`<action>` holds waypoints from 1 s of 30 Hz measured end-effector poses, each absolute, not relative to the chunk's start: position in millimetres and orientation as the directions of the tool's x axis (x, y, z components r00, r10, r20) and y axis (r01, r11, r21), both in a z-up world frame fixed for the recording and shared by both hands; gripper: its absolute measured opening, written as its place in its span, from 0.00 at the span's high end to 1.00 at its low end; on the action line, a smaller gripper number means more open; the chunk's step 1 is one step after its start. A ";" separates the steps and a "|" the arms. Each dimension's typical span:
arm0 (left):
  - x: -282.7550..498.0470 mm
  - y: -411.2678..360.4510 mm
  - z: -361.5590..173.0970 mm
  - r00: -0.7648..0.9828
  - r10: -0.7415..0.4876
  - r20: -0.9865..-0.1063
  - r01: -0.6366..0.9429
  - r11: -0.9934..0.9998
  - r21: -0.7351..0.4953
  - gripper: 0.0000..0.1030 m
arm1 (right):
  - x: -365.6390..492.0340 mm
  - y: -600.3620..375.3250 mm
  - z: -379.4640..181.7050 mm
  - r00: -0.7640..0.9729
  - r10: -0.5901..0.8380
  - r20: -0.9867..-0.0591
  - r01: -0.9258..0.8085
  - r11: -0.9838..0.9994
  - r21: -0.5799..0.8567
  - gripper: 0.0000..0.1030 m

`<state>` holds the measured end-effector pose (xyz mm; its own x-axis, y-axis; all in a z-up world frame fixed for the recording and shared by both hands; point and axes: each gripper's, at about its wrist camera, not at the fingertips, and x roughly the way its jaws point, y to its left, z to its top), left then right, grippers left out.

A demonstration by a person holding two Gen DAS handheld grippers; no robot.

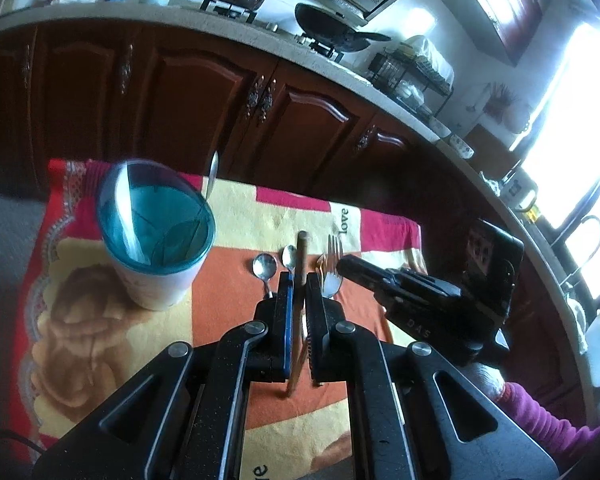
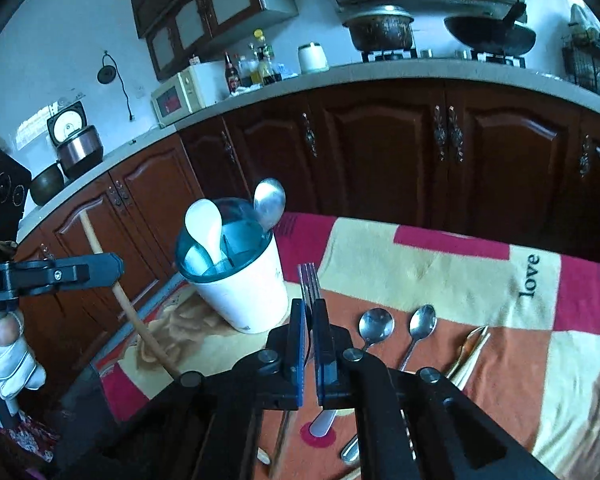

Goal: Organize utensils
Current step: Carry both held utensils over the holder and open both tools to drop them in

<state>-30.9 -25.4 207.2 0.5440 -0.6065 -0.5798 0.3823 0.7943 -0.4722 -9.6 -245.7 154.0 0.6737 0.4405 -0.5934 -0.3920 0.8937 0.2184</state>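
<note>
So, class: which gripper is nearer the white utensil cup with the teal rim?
Probably the left. The left gripper holds a wooden stick beside the white cup; the right gripper, gripping a fork, sits slightly farther.

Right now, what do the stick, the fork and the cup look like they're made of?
The stick looks like bare wood: pale tan and matte. The fork seems polished steel: grey tines with a shine. The cup looks plastic: smooth white body, see-through teal rim.

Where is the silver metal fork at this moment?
In the right wrist view, the silver metal fork stands clamped in the right gripper, tines up, just right of the white utensil holder.
</note>
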 end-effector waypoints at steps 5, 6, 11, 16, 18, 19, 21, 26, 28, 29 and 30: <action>-37.7 -26.1 211.5 0.549 -0.601 -0.581 0.389 0.799 -0.458 0.96 | -11.8 -249.2 151.8 0.677 0.435 -0.594 -0.373 0.898 0.233 0.97; -38.7 -25.8 211.4 0.551 -0.599 -0.581 0.389 0.800 -0.457 0.96 | -12.7 -250.0 152.5 0.678 0.436 -0.591 -0.370 0.898 0.238 0.97; -39.0 -20.3 214.4 0.564 -0.594 -0.573 0.379 0.803 -0.459 0.96 | -20.9 -248.7 165.9 0.689 0.443 -0.573 -0.385 0.894 0.229 0.97; -38.2 -9.5 225.8 0.592 -0.583 -0.556 0.375 0.810 -0.451 0.96 | -26.0 -246.4 187.4 0.710 0.452 -0.540 -0.401 0.890 0.216 0.97; -34.8 -1.2 232.6 0.604 -0.581 -0.546 0.365 0.810 -0.458 0.96 | -25.6 -243.9 196.0 0.717 0.455 -0.528 -0.409 0.888 0.211 0.97; -33.6 3.6 236.4 0.610 -0.580 -0.539 0.361 0.810 -0.463 0.96 | -24.8 -242.9 200.4 0.720 0.457 -0.522 -0.412 0.887 0.209 0.97; -31.1 11.5 243.5 0.623 -0.576 -0.530 0.353 0.811 -0.466 0.96 | -22.7 -240.3 212.4 0.729 0.460 -0.507 -0.421 0.885 0.198 0.97; -22.3 30.8 269.8 0.671 -0.545 -0.503 0.333 0.827 -0.452 0.96 | -15.5 -232.7 241.8 0.743 0.470 -0.476 -0.447 0.878 0.170 0.97; -17.4 35.7 280.3 0.693 -0.527 -0.492 0.325 0.837 -0.440 0.96 | -12.0 -227.8 255.0 0.748 0.475 -0.464 -0.460 0.875 0.154 0.97; -14.7 37.6 284.0 0.702 -0.518 -0.489 0.320 0.843 -0.433 0.96 | -10.4 -224.4 261.9 0.752 0.477 -0.455 -0.467 0.873 0.143 0.97; -11.1 39.2 287.9 0.711 -0.507 -0.487 0.313 0.849 -0.426 0.96 | -8.7 -221.1 268.4 0.755 0.480 -0.447 -0.473 0.871 0.136 0.97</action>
